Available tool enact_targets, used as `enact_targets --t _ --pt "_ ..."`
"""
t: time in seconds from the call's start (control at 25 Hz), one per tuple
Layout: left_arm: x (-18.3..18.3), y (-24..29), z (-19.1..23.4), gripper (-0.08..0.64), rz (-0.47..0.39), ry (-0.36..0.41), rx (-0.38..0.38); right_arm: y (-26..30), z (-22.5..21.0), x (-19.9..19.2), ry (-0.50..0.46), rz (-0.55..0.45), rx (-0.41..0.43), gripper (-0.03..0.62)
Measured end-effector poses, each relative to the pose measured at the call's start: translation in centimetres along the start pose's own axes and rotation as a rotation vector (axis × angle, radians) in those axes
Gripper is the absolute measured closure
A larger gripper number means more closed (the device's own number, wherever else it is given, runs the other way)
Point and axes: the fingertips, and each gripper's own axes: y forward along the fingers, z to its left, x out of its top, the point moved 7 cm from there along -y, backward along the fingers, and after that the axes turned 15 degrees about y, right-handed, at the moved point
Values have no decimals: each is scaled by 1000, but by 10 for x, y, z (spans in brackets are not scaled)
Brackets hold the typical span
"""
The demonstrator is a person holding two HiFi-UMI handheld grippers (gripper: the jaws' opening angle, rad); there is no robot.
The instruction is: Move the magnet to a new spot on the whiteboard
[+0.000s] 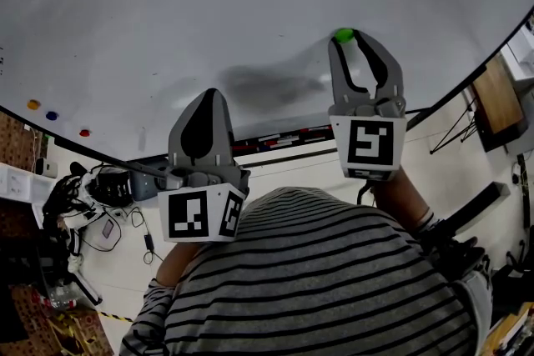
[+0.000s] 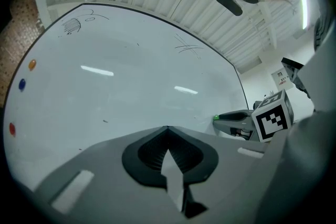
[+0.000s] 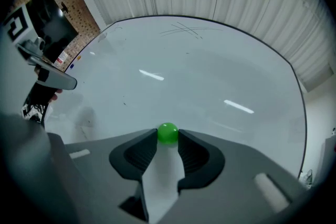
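A small green round magnet (image 3: 168, 133) sits between the fingertips of my right gripper (image 3: 168, 135), and both pads press on its sides. In the head view the green magnet (image 1: 343, 35) is at the tip of the right gripper (image 1: 346, 37), up against the whiteboard (image 1: 209, 4). Whether it touches the board I cannot tell. My left gripper (image 1: 211, 92) is held lower and to the left, a little off the board, with its jaws closed together and nothing in them. In the left gripper view its tips (image 2: 167, 127) meet, and the right gripper (image 2: 233, 117) shows at the right.
Orange (image 1: 33, 104), blue (image 1: 52, 115) and red (image 1: 84, 132) magnets sit at the board's left edge. A tray with markers (image 1: 279, 137) runs along the board's bottom edge. Cables and gear (image 1: 92, 196) lie on the floor at the left. Faint pen marks (image 2: 186, 47) are on the board.
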Motion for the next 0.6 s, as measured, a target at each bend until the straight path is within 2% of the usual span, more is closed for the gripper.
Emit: enact_targets --t 0.32,0.48,0.6 --pt "0 -2 -4 545 8 -1 9 -7 -2 3 -4 -44 11 463" --pt "5 -9 -20 545 5 12 12 -31 -4 9 11 -88 56 459" --pt "13 -20 -36 545 -4 33 24 -58 -9 6 43 -84 72 460"
